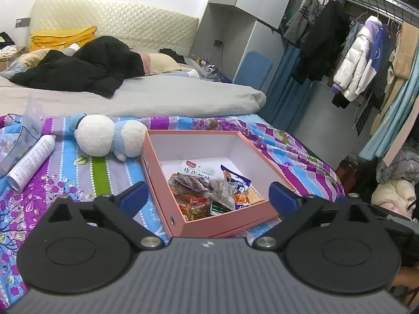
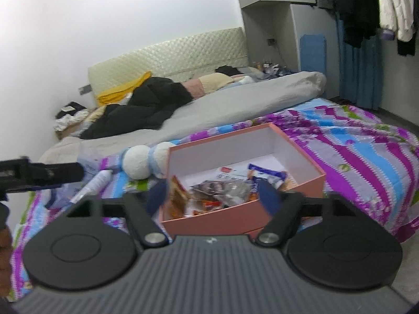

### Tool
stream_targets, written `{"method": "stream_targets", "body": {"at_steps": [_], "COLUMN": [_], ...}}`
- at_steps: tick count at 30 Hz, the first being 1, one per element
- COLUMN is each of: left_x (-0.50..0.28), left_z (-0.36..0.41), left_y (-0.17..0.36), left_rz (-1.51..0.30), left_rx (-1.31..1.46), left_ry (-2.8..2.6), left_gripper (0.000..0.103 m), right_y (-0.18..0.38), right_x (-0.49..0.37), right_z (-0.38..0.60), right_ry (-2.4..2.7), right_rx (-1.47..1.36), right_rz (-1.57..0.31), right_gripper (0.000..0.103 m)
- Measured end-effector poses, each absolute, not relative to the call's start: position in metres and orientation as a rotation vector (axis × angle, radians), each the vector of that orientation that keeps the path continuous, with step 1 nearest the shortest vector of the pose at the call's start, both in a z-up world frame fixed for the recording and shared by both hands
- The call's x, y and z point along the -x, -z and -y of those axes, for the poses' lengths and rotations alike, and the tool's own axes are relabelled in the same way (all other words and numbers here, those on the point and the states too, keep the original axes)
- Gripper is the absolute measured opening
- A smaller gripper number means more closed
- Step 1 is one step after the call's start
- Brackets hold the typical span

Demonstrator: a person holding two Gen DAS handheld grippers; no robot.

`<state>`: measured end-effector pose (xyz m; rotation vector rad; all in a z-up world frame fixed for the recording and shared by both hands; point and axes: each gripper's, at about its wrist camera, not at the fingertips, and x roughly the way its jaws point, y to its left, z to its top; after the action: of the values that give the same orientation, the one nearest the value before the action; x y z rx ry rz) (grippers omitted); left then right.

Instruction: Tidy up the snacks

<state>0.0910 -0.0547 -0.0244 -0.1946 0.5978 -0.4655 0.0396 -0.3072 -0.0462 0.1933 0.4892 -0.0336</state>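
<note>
A pink open box (image 1: 237, 220) with white inside walls lies on the striped bedspread and holds several snack packets (image 1: 209, 189). My left gripper (image 1: 208, 197) is open and empty, its blue fingertips (image 1: 133, 196) spread on either side of the box's near corner. In the right wrist view the same box (image 2: 217, 221) with the snack packets (image 2: 222, 193) sits just ahead. My right gripper (image 2: 212, 196) is open over the box's near rim. An orange packet (image 2: 176, 200) stands beside its left fingertip (image 2: 155, 196); the view is blurred and no grip shows.
A white and blue plush toy (image 1: 110, 137) lies left of the box. A white spray can (image 1: 31, 163) and a clear plastic bag (image 1: 21, 136) lie further left. A grey duvet (image 1: 144, 96) and black coat (image 1: 78, 68) lie behind. Hanging clothes (image 1: 353, 60) are on the right.
</note>
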Motion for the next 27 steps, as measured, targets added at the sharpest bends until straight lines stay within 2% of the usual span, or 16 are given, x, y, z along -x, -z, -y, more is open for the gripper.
{"method": "stream_targets", "body": {"at_steps": [2, 27], "left_x": [-0.092, -0.093], "left_z": [0.055, 0.073], "left_y": [0.025, 0.023], "left_rz": [-0.597, -0.619], "left_rx": [0.185, 0.08], "left_ry": [0.459, 0.405], "left_gripper": [0.103, 0.103], "right_y": [0.046, 0.044], "right_x": [-0.038, -0.036], "right_z": [0.309, 0.316], "right_ry": [0.052, 0.063], "right_rx": [-0.178, -0.179], "right_rz": [-0.481, -0.476], "right_gripper": [0.103, 0.103]}}
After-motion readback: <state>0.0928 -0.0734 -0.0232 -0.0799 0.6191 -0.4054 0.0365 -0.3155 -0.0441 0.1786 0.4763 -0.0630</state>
